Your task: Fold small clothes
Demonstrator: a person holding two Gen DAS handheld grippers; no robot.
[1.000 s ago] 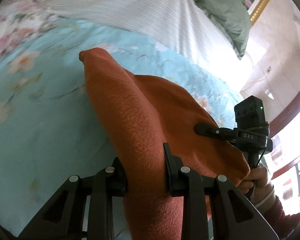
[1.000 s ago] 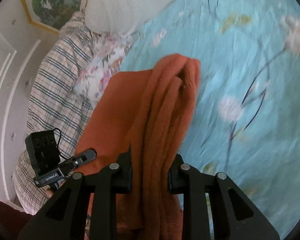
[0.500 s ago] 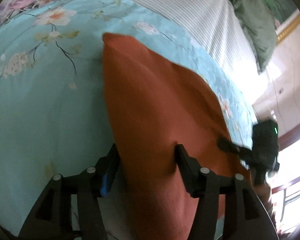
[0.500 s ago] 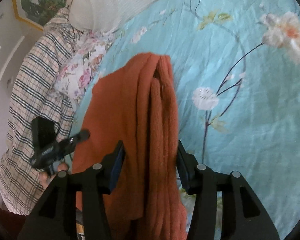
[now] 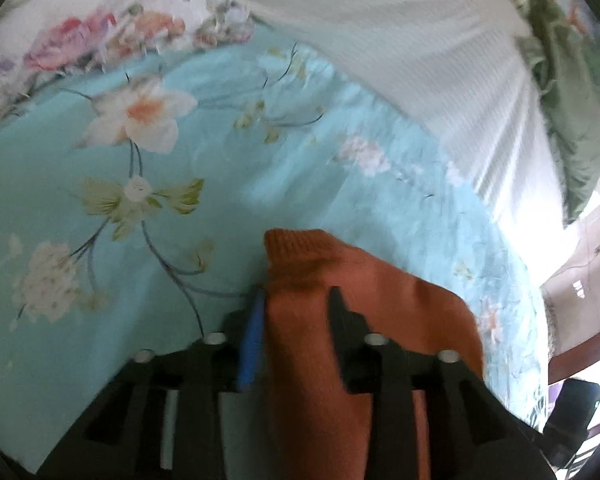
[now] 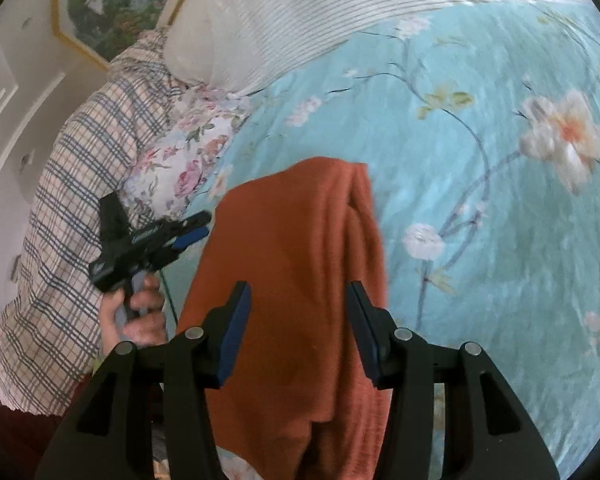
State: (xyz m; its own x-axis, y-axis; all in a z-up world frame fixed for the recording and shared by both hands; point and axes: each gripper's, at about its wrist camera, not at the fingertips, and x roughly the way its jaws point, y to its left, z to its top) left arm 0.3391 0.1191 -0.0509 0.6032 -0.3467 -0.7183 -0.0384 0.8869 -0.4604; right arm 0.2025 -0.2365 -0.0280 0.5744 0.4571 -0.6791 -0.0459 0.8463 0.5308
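Your orange garment (image 6: 296, 264) lies on the bed, on the blue floral sheet (image 6: 480, 128), already doubled over; in the right wrist view you can see a thick lengthwise fold along its right side, with stacked layers showing at the far end, so at least one fold looks done.

Your right gripper (image 6: 298, 320) has its jaws spread apart, one on each side of the garment, with a gap between the blue pads and the cloth; it holds nothing. Your left gripper (image 5: 296, 312) sits at the garment's (image 5: 340, 300) ribbed far corner; the cloth fills the space between its jaws, but the frame is blurred and you cannot tell whether they pinch it or merely straddle it. From the right wrist view the left gripper (image 6: 188, 228) shows at the garment's left edge, jaws a little apart, your hand (image 6: 136, 308) on its handle, close beside the plaid cover (image 6: 60, 200).

Beyond the garment lie a striped white blanket (image 6: 300, 12) and a rose-print cloth (image 6: 188, 152).

My judgement: you are partway, perhaps past the middle; the piece is still long, so a crosswise fold and a smoothing of the edges seem to remain; no other small clothes are visible.
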